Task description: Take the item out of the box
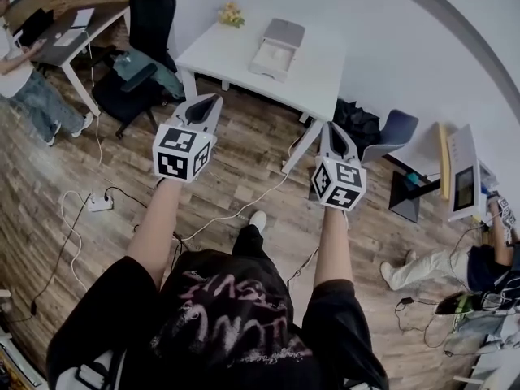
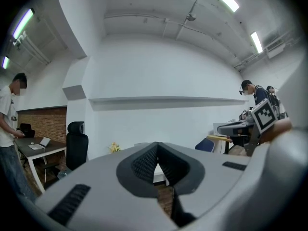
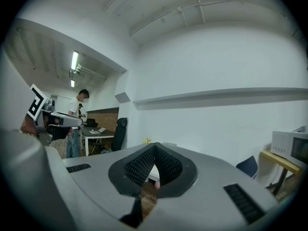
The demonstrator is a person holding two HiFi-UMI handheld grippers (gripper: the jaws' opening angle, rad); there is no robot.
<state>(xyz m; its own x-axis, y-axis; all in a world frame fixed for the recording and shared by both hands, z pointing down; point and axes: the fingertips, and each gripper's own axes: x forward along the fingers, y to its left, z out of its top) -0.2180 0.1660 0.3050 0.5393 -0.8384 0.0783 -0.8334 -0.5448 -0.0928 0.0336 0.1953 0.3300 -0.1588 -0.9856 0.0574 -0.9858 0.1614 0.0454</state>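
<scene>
An open grey and white box (image 1: pixel 276 48) lies on the white table (image 1: pixel 236 55) ahead of me, its lid tipped back. Something pale shows inside it, too small to make out. Both grippers are held level over the wooden floor, short of the table. My left gripper (image 1: pixel 213 100) points toward the table's near left corner, and its jaws (image 2: pixel 157 146) are shut with nothing between them. My right gripper (image 1: pixel 333 127) sits near the table's right leg, likewise shut and empty (image 3: pixel 154 147).
Yellow flowers (image 1: pixel 231 13) stand at the table's far left corner. A black office chair (image 1: pixel 150 15) and a desk with a laptop (image 1: pixel 73 31) are at the left, with a person (image 1: pixel 24 80) there. A power strip (image 1: pixel 99 204) with cables lies on the floor. A blue chair (image 1: pixel 394 128) stands at the right.
</scene>
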